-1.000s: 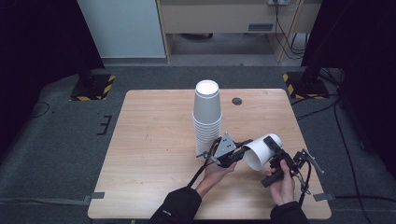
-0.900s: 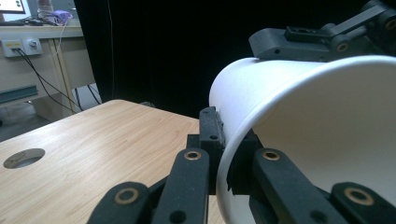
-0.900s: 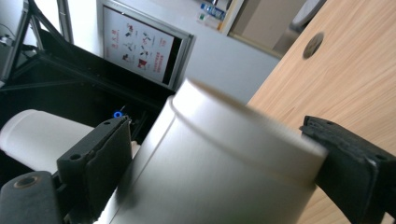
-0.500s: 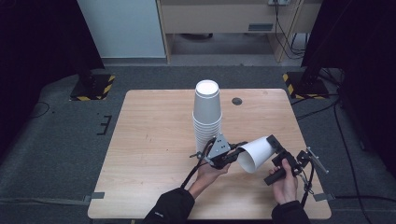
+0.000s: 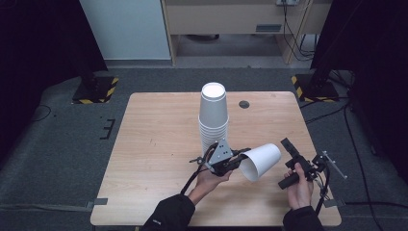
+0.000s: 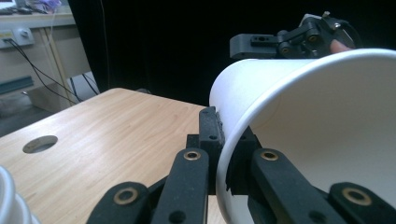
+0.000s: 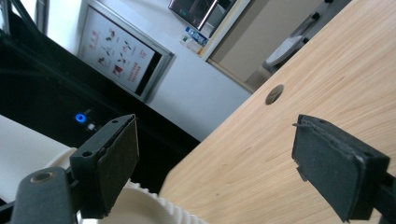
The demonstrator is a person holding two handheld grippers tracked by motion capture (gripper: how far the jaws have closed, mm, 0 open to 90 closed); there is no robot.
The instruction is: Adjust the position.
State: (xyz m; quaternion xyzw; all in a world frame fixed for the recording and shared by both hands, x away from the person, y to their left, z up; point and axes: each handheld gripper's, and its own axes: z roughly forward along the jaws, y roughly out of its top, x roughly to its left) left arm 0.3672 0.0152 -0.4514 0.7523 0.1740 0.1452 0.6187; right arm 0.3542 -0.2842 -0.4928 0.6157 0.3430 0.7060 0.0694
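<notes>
We see the left gripper point(image 5: 239, 158) with its jaws closed on the rim of a white paper cup point(image 5: 260, 160), held on its side above the wooden table point(image 5: 154, 144), just in front of the stack of paper cups point(image 5: 213, 118). The right gripper point(image 5: 288, 153) stands wide open beside the cup, holding nothing.

The left gripper point(image 5: 239, 158) is squeezed tight, its fingers point(image 6: 210, 140) pinched together. The right gripper point(image 5: 287, 147) is wide open, held in a hand point(image 5: 298, 185).
</notes>
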